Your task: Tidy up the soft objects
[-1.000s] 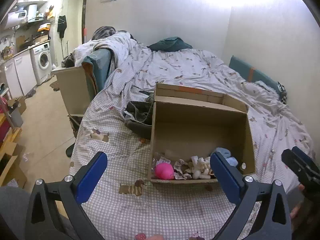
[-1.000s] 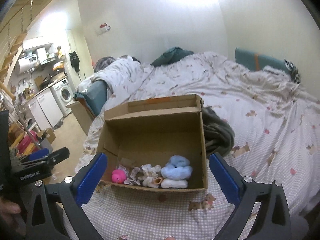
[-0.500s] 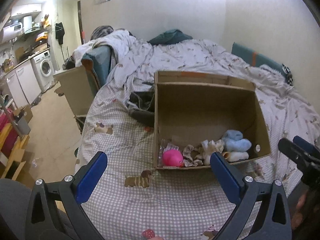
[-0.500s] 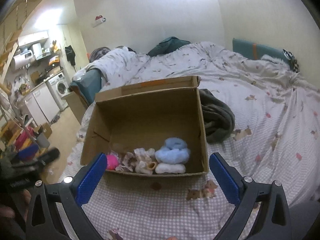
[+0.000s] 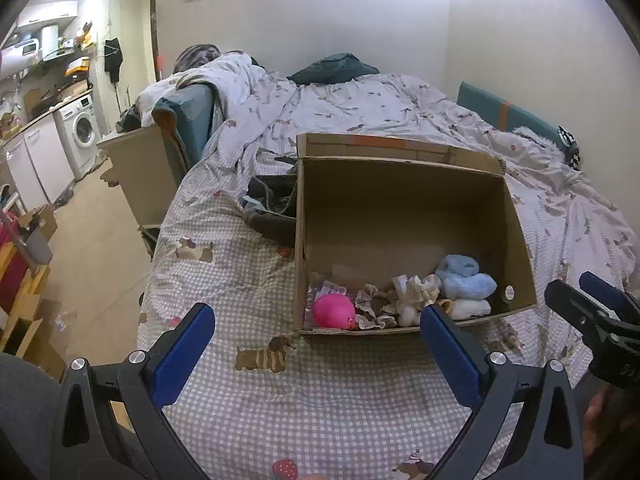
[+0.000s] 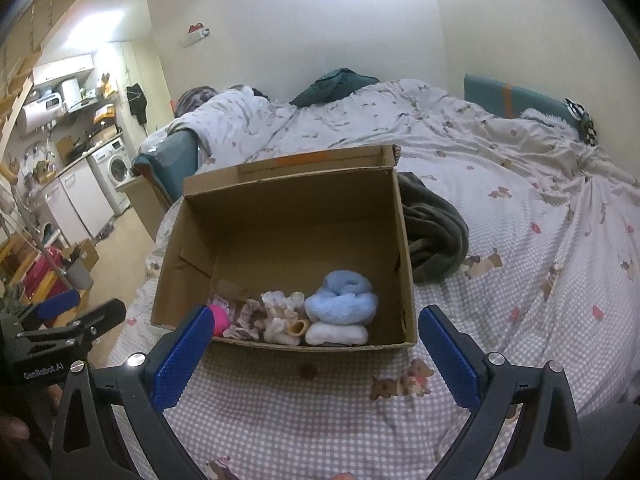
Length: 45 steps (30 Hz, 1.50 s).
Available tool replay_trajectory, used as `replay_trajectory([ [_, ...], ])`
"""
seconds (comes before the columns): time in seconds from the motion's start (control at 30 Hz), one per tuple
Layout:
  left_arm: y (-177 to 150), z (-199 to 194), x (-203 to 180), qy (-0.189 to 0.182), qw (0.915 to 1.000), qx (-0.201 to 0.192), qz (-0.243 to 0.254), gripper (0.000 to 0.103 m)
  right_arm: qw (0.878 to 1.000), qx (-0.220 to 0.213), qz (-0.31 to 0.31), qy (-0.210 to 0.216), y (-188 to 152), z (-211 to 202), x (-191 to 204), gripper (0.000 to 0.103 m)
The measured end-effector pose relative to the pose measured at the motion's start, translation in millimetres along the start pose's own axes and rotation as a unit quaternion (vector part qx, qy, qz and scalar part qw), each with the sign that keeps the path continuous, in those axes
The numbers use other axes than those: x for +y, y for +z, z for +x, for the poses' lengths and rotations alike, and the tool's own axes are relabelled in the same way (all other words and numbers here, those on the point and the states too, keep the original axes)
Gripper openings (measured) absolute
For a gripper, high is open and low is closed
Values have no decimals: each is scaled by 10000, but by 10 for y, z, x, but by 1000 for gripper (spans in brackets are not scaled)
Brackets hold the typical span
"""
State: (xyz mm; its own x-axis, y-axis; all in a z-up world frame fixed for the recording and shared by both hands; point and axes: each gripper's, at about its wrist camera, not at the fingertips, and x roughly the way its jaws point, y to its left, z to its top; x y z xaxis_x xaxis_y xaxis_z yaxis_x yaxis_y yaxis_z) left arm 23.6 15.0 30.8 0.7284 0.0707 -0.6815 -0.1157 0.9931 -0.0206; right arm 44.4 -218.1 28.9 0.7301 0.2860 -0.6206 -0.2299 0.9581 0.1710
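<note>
An open cardboard box (image 5: 400, 216) (image 6: 288, 216) stands on the bed. Along its near wall lie a pink ball (image 5: 334, 311) (image 6: 219, 318), frilly beige soft pieces (image 5: 412, 294) (image 6: 280, 312), a fluffy light-blue item (image 5: 462, 278) (image 6: 342, 298) and a white one (image 5: 470, 307) (image 6: 337, 334). My left gripper (image 5: 316, 344) is open and empty, in front of the box. My right gripper (image 6: 312, 344) is open and empty, also in front of the box; it shows in the left wrist view at the right edge (image 5: 592, 308).
The bed carries a checked sheet (image 5: 320, 392) and a rumpled duvet (image 6: 500, 152). A dark garment (image 5: 272, 208) (image 6: 432, 232) lies beside the box. A bedside cabinet (image 5: 140, 176) and a kitchen with a washing machine (image 5: 82, 132) are on the left.
Both grippers have risen and tilted, so the views look more steeply down into the box, which appears larger. Both stay open and empty. The box contents have not moved.
</note>
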Motion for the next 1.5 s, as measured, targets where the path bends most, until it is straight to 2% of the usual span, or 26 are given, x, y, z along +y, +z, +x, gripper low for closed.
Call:
replay_trajectory([
  [0.43, -3, -41, -33, -167, 9998, -49, -1, 102, 10000, 17, -65, -60, -5, -5, 32, 103],
  [1.5, -29, -34, -25, -165, 9999, 4, -27, 102, 10000, -13, -74, -64, -3, -23, 18, 103],
])
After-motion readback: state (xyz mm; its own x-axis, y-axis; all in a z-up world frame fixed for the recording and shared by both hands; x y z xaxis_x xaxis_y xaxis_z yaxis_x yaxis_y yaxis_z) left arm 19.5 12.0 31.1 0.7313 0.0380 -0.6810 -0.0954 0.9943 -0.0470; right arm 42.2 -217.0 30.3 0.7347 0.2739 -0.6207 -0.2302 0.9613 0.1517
